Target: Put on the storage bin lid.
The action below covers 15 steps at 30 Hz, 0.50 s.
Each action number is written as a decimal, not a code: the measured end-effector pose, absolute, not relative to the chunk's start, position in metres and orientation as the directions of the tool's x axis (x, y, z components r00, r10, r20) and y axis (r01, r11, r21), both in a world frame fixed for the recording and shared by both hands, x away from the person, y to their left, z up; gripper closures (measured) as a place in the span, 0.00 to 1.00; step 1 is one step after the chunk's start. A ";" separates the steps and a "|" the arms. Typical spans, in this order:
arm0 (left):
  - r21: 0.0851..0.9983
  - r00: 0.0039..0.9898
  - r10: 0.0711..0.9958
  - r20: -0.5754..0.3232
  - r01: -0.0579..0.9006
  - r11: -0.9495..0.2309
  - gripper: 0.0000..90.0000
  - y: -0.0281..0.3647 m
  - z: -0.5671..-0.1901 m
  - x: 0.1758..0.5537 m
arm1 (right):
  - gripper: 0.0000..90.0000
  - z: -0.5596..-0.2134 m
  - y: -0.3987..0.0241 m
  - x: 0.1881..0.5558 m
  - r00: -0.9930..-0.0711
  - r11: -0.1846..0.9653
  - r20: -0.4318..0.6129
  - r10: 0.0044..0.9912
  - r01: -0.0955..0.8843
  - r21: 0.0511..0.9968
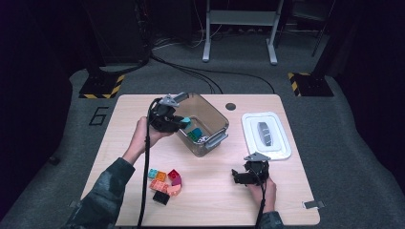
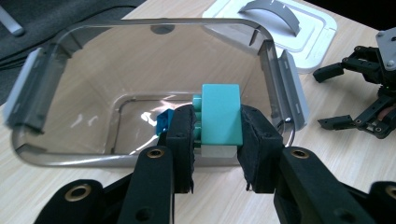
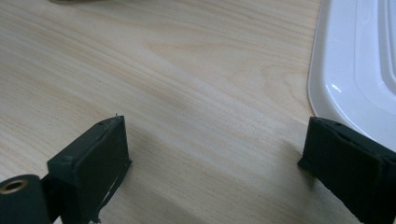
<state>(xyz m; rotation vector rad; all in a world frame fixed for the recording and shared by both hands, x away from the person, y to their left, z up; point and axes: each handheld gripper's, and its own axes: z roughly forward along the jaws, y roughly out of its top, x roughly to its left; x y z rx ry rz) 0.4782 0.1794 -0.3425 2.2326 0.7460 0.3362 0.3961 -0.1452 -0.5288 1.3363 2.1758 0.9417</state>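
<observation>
The teal brick (image 2: pixel 221 113) is sitting clamped between the padded jaws of the left gripper (image 2: pixel 215 140), hanging just at the near rim of the clear bin (image 2: pixel 42 93), tilted towards the person. A release here is risking a bounce off the rim onto the table (image 2: pixel 327 154), so the jaws are needing to travel further over the opening first. Inside the bin, a blue brick (image 2: pixel 163 122) is lying on the floor, and a dropped piece could be knocking it about. Further off, the right gripper (image 1: pixel 248 175) is resting low over the wood with jaws spread wide and holding nothing, beside the white lid (image 1: pixel 266 135). Loose bricks (image 1: pixel 165 183) are waiting near the left forearm (image 1: pixel 107 188), whose sleeve could be sweeping them off.
</observation>
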 end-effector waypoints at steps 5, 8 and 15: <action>0.716 0.805 0.593 0.004 0.412 -0.564 0.75 0.168 -0.347 0.481 | 0.07 -0.529 -0.145 0.396 -0.452 0.309 0.000 0.892 0.611 0.729; 0.705 0.805 0.594 -0.005 0.424 -0.568 0.75 0.162 -0.352 0.483 | 0.07 -0.529 -0.145 0.396 -0.452 0.309 0.000 0.892 0.611 0.729; 0.679 0.809 0.586 -0.034 0.450 -0.581 0.75 0.146 -0.365 0.489 | 0.07 -0.529 -0.145 0.396 -0.452 0.309 0.001 0.892 0.611 0.729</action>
